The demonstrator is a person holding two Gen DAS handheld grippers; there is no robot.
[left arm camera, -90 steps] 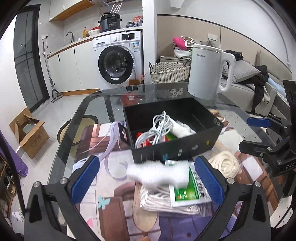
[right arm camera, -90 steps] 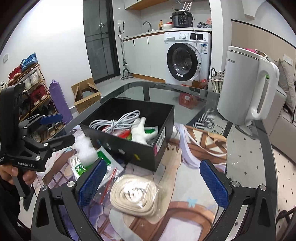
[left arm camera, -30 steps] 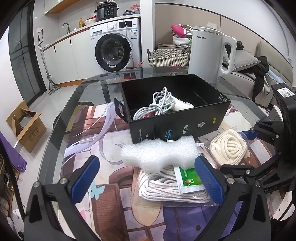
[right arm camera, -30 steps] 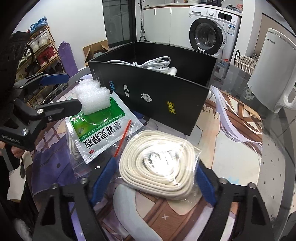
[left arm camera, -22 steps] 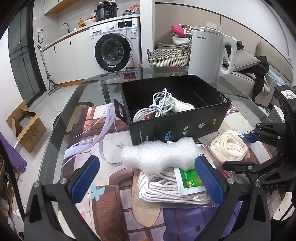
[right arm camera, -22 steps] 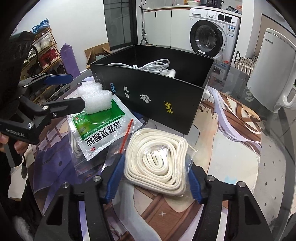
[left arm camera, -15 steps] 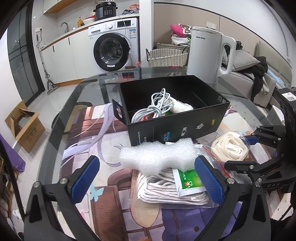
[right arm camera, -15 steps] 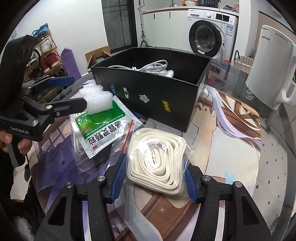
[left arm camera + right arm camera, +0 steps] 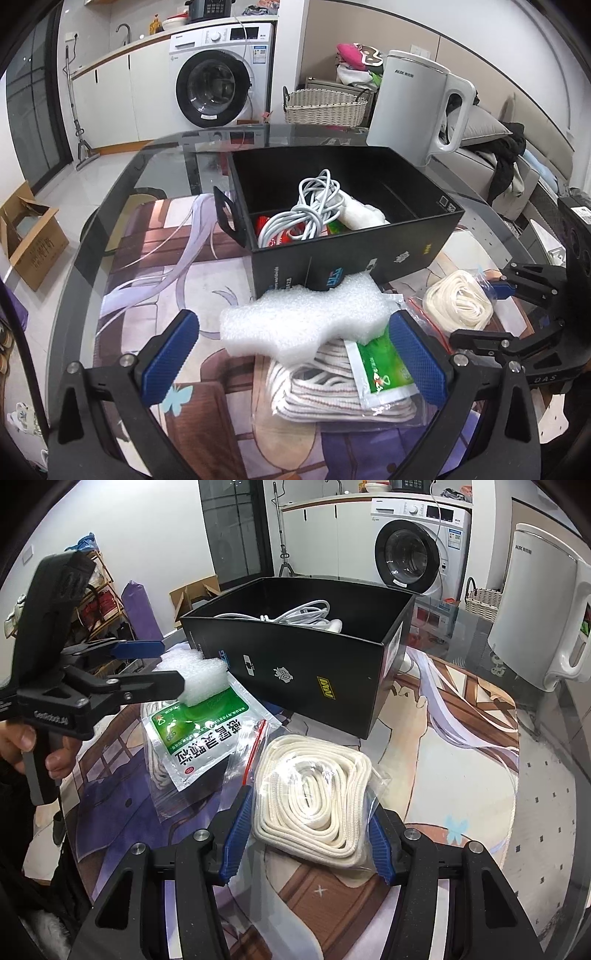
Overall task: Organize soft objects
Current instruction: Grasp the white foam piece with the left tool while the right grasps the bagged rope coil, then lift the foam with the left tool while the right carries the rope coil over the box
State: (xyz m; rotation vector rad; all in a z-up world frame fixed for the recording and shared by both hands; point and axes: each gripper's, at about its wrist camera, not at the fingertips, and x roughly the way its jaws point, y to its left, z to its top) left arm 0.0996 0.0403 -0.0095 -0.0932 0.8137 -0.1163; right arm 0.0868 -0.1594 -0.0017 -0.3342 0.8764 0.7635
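The right gripper (image 9: 306,834) had closed in on the bag of white rope (image 9: 314,794) since a second before

From the left wrist, the left gripper (image 9: 295,347) was wide open with the white foam piece (image 9: 306,321) lying loose between its pads, on top of the green packet (image 9: 380,365) and striped rope bag (image 9: 325,387), just in front of the black box (image 9: 351,254). From the right wrist, the blue pads (image 9: 236,834) squeezed both sides of the rope bag, which sat on the mat near the box. The bag looked slippery, so it might slide out when lifted, or catch the green packet beside it
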